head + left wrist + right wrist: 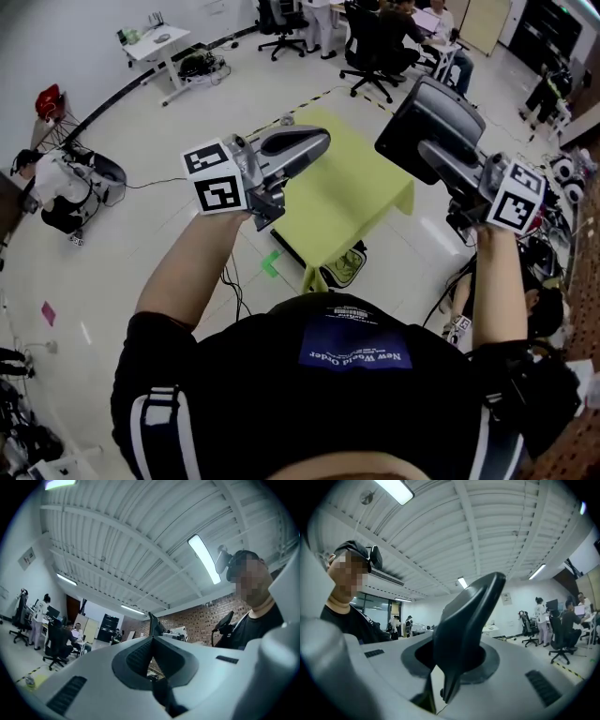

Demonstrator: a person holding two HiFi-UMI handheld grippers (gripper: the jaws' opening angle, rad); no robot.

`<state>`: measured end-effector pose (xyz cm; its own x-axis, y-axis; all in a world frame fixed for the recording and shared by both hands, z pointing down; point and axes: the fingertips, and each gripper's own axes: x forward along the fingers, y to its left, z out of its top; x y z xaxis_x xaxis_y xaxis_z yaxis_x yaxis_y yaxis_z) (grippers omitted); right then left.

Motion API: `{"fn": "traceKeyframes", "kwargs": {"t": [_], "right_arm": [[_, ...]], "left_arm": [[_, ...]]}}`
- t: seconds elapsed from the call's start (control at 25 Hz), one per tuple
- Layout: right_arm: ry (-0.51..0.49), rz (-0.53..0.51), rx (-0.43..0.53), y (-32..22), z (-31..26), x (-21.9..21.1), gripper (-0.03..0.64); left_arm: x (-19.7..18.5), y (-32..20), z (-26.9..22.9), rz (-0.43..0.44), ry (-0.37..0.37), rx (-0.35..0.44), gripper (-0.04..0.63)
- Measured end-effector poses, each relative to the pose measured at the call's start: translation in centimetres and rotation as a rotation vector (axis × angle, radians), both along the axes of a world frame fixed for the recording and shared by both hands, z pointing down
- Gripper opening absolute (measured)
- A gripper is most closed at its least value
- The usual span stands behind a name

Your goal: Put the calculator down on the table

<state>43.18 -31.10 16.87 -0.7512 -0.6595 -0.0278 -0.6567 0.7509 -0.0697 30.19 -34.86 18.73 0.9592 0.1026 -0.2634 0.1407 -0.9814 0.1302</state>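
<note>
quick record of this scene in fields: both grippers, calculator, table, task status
left gripper: jaws together, nothing between them
right gripper: jaws shut on the calculator
calculator: dark and flat, held in the air by the table's right edge
table: covered with a yellow-green cloth, below and between the two grippers
task status: calculator not yet set down
</note>
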Motion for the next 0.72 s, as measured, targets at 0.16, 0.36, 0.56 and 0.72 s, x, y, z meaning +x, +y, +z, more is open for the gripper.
{"fn": "traceKeyframes", "kwargs": {"t": [0.16,0.36,0.56,0.72], "right_arm": [[0.002,-0.049,0.001,-4.3,0.4,-3.9,0.083],[0.007,-0.122,-0.029,-8.9,1.4,-7.7,0.083],[0.034,-0.204,-0.08,-12.4,2.9,-8.3,0.084],[0.035,-0.269,-0.151,-13.7,5.7,-7.3,0.083]], "left_arm": [[-3.6,-3.9,0.6,-0.041,-0.011,0.027,0.006],[-6.1,-7.5,1.6,-0.087,-0.024,0.008,0.006],[-6.1,-9.5,2.7,-0.169,-0.028,-0.005,0.006],[-4.6,-9.8,5.0,-0.234,-0.039,-0.05,0.006]]}}
